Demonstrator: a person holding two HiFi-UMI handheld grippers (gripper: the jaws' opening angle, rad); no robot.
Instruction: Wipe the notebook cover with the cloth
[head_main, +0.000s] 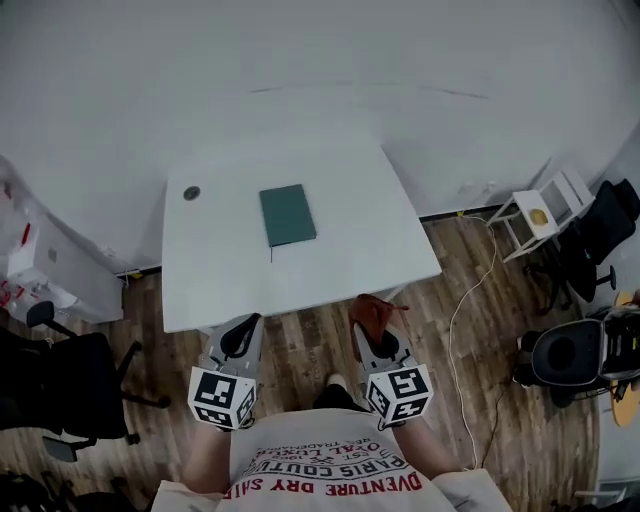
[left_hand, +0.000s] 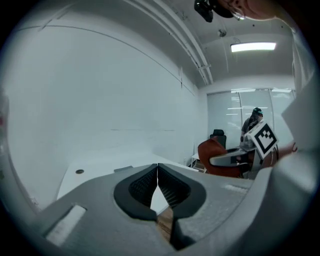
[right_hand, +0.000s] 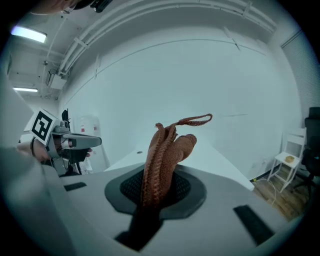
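Right gripper (right_hand: 156, 186) jaws clamp the cloth (right_hand: 167, 150), left gripper (left_hand: 158, 174) jaws meet empty; shirt (head_main: 330, 478) reads "ADVENTURE DRY".

The notebook (head_main: 287, 214) lies mid-way on the table (head_main: 330, 270), a disc (head_main: 191, 193) to its left. Before the table's near edge hang the left gripper (head_main: 242, 328) and, right of it, the right gripper (head_main: 374, 322), cloth (head_main: 371, 308) between its jaws.

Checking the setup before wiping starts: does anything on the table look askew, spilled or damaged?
Nothing stands out. The notebook lies closed and flat on the table, with no spill visible. The cloth is bunched in the jaws of the right gripper; the left gripper is shut, empty.
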